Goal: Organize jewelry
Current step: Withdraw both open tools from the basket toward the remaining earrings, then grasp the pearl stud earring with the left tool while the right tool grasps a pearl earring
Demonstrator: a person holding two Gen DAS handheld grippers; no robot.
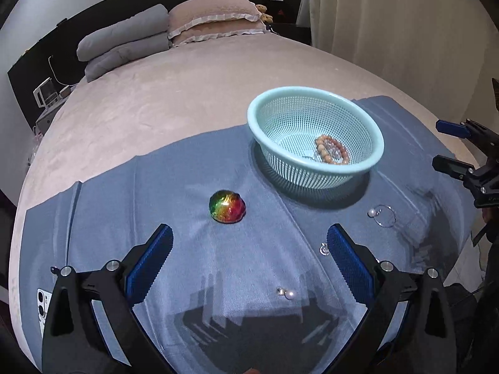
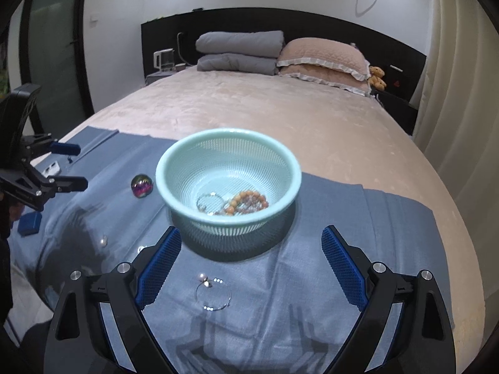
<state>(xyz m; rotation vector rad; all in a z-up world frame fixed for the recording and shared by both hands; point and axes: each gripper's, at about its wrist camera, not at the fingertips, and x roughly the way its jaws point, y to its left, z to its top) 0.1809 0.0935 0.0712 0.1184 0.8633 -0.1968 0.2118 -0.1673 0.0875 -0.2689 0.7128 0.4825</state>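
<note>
Through the left wrist view we are holding the left gripper point(image 1: 249, 255) spread wide and empty over the blue cloth point(image 1: 131, 218), a pearl earring point(image 1: 287, 293) lying between its fingers near the cloth's front edge and the iridescent dome point(image 1: 227, 207) just ahead. Through the right wrist view we are keeping the right gripper point(image 2: 251, 254) released too, above the thin bangle point(image 2: 213, 294) in front of the mint basket point(image 2: 174, 162) already holding the beaded bracelet point(image 2: 249, 202). We are judging the bangle light, slippery and easily bent, best pinched across its wire near the pearl.
</note>
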